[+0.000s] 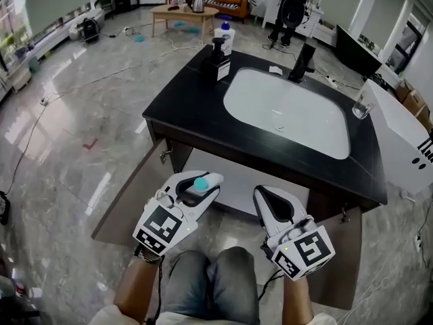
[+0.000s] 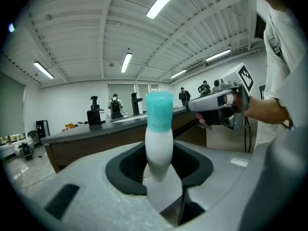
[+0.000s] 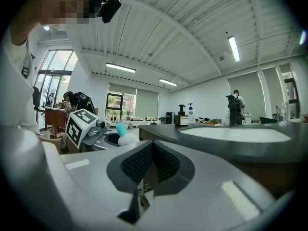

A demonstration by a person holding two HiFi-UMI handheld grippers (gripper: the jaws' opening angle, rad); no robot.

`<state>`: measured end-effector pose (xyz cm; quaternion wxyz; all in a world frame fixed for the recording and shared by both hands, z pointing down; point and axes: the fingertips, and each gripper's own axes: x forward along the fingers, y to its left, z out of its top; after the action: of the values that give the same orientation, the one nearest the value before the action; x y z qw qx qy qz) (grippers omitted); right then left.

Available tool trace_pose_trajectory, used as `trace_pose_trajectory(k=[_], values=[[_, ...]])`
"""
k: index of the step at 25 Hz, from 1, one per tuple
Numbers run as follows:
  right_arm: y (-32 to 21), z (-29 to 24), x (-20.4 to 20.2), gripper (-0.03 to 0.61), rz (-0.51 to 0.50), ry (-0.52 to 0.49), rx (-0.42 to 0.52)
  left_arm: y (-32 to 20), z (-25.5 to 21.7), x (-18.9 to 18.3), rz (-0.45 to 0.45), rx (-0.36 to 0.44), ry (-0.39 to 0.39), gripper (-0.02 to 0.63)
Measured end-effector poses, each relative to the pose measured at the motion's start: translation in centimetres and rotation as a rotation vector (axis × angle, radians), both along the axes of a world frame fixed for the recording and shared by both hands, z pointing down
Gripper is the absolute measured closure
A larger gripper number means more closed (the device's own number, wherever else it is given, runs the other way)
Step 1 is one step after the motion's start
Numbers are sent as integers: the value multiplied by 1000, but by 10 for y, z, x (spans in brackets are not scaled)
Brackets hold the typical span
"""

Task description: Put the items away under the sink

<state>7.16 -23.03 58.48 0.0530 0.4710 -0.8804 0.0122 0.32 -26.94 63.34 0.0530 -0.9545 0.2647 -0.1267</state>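
Note:
A white bottle with a teal cap (image 1: 201, 183) sits between the jaws of my left gripper (image 1: 204, 181), which is shut on it in front of the open cabinet (image 1: 233, 181) under the black vanity (image 1: 189, 107). In the left gripper view the bottle (image 2: 159, 143) stands upright between the pads, cap at the top. My right gripper (image 1: 270, 198) is beside it, a little to the right, with its jaws together and nothing in them. The right gripper view shows its pads (image 3: 139, 165) meeting, and the left gripper (image 3: 91, 129) with the bottle (image 3: 124, 134) off to the left.
The white sink basin (image 1: 237, 87) fills the countertop, with a black faucet (image 1: 301, 63), a black pump dispenser (image 1: 218, 56), a white bottle (image 1: 225, 36) and a glass (image 1: 362, 103) round it. Both cabinet doors, left (image 1: 132, 195) and right (image 1: 342, 263), hang open. The person's knees (image 1: 216, 283) are below the grippers.

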Motion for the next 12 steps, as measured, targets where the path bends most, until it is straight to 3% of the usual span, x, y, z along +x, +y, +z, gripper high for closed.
trace_pose_trajectory(k=[6,12], values=[[-15,107,-3,571,-1,28,14,-20,98,1,-12,1,5,469],[-31,172,10,571,6,51,-7,-26,172,-1,-28,-52,-18,469]])
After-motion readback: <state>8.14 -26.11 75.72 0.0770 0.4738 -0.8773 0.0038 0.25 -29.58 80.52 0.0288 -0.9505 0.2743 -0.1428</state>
